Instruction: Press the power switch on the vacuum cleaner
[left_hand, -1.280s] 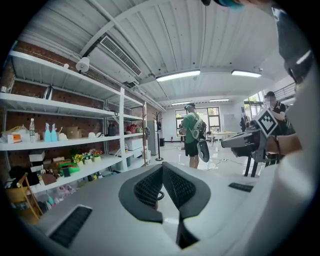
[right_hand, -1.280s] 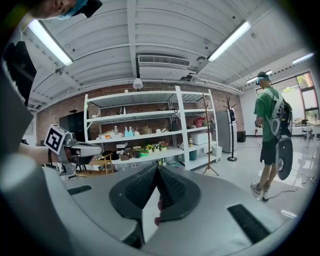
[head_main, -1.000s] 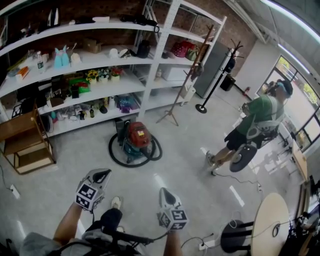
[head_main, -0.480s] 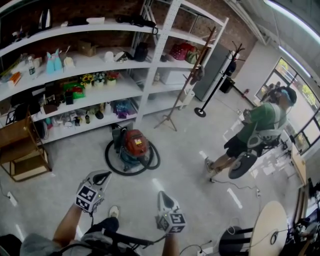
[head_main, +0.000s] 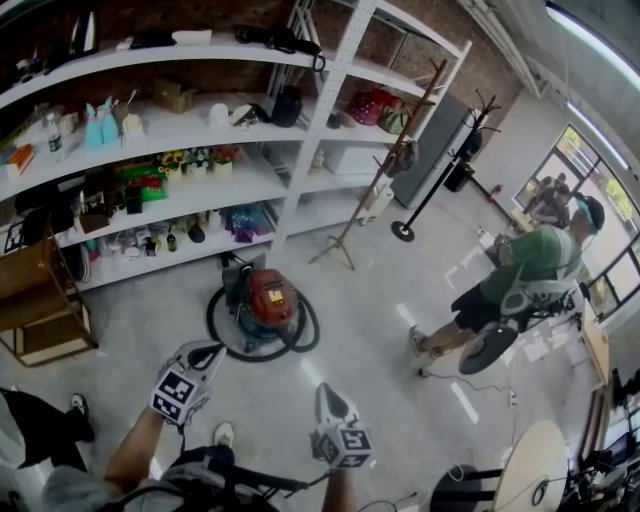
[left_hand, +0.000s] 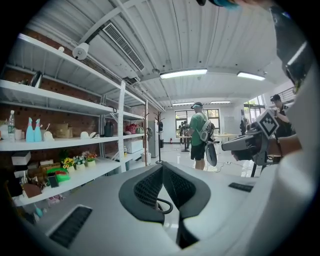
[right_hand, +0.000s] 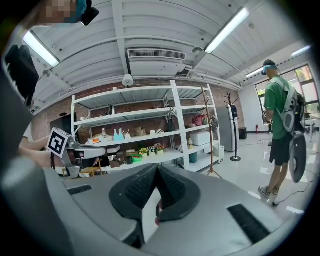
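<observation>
The vacuum cleaner (head_main: 268, 300) is a red canister with a black hose coiled round it. It stands on the floor in front of the white shelves, in the head view only. Both grippers are held low and well short of it. My left gripper (head_main: 207, 349) points toward it, its jaws closed tip to tip (left_hand: 162, 167) with nothing between them. My right gripper (head_main: 325, 389) sits further right and nearer me, its jaws likewise shut and empty (right_hand: 156, 168). I cannot make out the power switch at this distance.
White shelving (head_main: 300, 165) full of small items runs behind the vacuum. A wooden step rack (head_main: 45, 320) stands at left, a wooden tripod (head_main: 345, 235) and a black coat stand (head_main: 430, 180) at right. A person in green (head_main: 525, 275) walks at right. Someone's dark leg (head_main: 40, 425) shows at lower left.
The view has drawn closer to the vacuum, which now sits lower in the frame. The person in green has shifted right. A dark leg has appeared at lower left. Both grippers stay shut.
</observation>
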